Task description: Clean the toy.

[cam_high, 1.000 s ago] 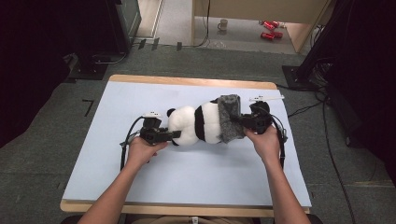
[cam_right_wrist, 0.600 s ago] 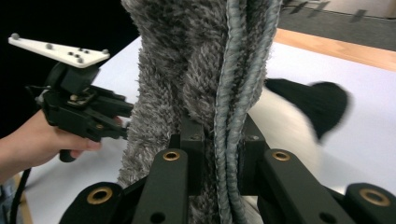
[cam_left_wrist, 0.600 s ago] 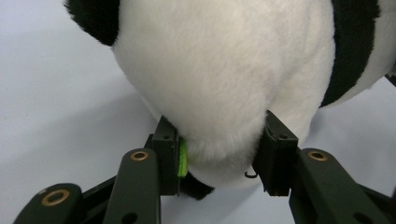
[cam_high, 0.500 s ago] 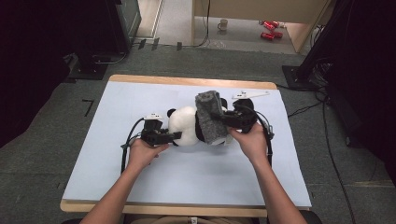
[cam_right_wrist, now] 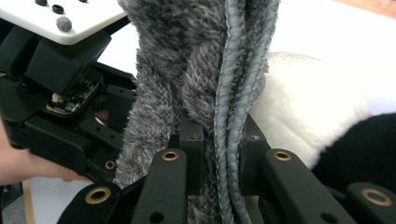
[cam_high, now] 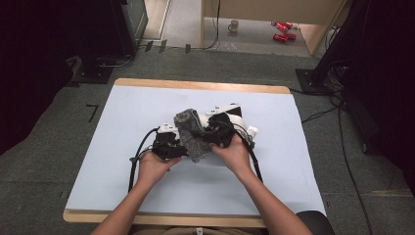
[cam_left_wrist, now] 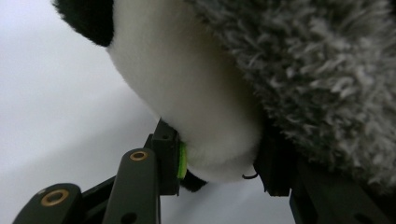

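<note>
Panda plush (cam_left_wrist: 187,93) sits mid-desk (cam_high: 122,186); left claw (cam_high: 169,147) pinches its white end, right claw (cam_high: 215,134) at 3 o'clock grips grey fuzzy garment (cam_high: 191,134). Pull garment evenly, keeping panda anchored.

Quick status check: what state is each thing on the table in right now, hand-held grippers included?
Panda toy: lying on the table, pinched at a white part, partly covered by the grey fabric.
Grey fuzzy garment: bunched up, lifted over the toy, hemmed edge clamped.
Left hand-held gripper: shut on the panda toy.
Right hand-held gripper: shut on the garment.
Table: covered by a pale sheet.
</note>
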